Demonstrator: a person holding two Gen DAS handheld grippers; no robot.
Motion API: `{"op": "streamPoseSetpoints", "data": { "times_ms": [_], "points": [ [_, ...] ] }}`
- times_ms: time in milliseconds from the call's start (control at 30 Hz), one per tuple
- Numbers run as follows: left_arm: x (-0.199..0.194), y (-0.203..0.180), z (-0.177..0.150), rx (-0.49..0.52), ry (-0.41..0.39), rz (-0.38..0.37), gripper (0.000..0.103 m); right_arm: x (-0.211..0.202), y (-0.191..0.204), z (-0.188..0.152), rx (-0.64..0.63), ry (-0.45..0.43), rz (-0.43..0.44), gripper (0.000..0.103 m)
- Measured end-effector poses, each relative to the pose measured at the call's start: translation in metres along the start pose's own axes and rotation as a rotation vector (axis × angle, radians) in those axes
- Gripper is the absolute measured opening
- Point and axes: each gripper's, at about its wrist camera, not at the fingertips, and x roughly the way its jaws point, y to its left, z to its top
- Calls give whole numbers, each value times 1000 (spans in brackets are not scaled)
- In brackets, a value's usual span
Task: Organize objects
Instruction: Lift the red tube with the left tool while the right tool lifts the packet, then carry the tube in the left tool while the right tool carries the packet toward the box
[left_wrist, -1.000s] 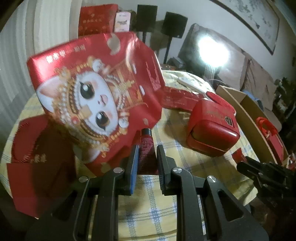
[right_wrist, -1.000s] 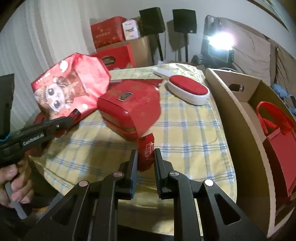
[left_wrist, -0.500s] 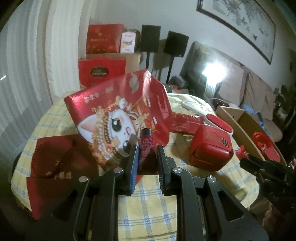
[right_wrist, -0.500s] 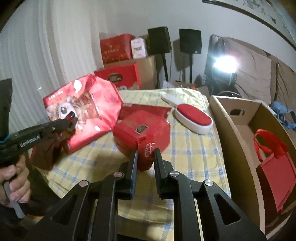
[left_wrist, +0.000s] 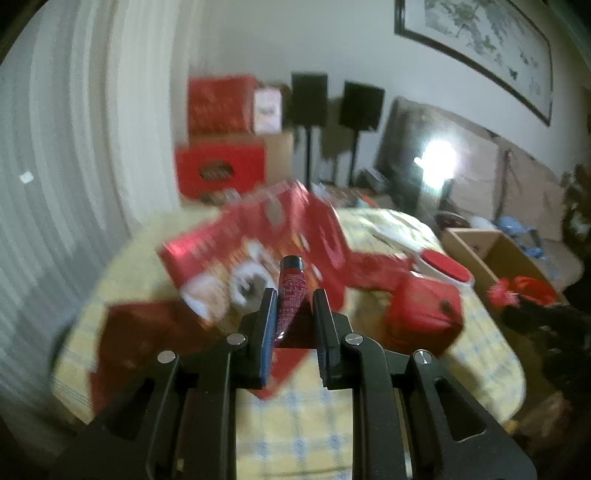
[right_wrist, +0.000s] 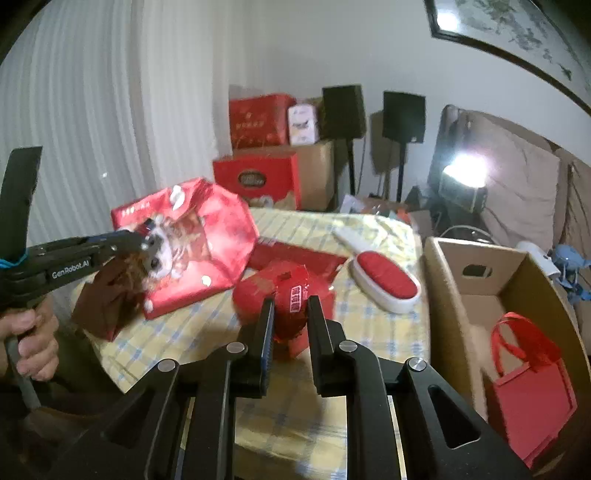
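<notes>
The left claw (left_wrist: 294, 308) is clamped on a small red tube (left_wrist: 291, 295). The tube's long side runs along the claw's fingers, pointing away, with its dark cap at the far end. The tube is up in the air above the desk (left_wrist: 295, 413), which has a yellow checked cloth on it.

The right claw (right_wrist: 289, 319) is clamped on a small shiny red packet (right_wrist: 291, 314). The packet stands up tall between the fingers, and its white-edged label faces the camera. It is also held above the desk (right_wrist: 369, 332).

On the desk, at the far left, sits a big red bag with a cat face (right_wrist: 192, 243), leaning back. In the left wrist view this bag (left_wrist: 255, 254) is blurry. Near the middle of the desk is a red box (left_wrist: 424, 314). To the right of it lies a white brush with a red pad (right_wrist: 384, 282); its long side runs from far left to near right.

Just right of the desk stands an open cardboard box (right_wrist: 454, 295). A red tote bag (right_wrist: 528, 391) with looped handles sits inside it at the near end.

A hand (right_wrist: 33, 343) holds the left claw's handle at the left side of the right wrist view.
</notes>
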Motion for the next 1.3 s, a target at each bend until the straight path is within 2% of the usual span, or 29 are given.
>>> {"op": "streamPoseSetpoints", "data": {
  "times_ms": [67, 233, 400, 500, 800, 1067, 1300],
  "points": [
    [-4, 4, 6, -10, -28, 30, 18, -1, -4, 2, -1, 6, 6, 15],
    [-15, 11, 22, -28, -64, 75, 18, -27, -20, 12, 18, -47, -19, 15],
    [-39, 4, 39, -25, -118, 84, 18, -66, -41, 28, 47, -123, -40, 15],
    [-51, -1, 47, -18, -146, 87, 18, -78, -52, 31, 44, -138, -39, 15],
    [-59, -17, 79, -83, -183, 37, 18, -116, -74, 43, 62, -208, -81, 16],
    [-65, -50, 94, -34, -225, 7, 18, -134, -96, 45, 78, -234, -140, 16],
    [-58, -73, 96, -8, -203, -37, 18, -147, -110, 43, 94, -247, -167, 16]
  ]
}}
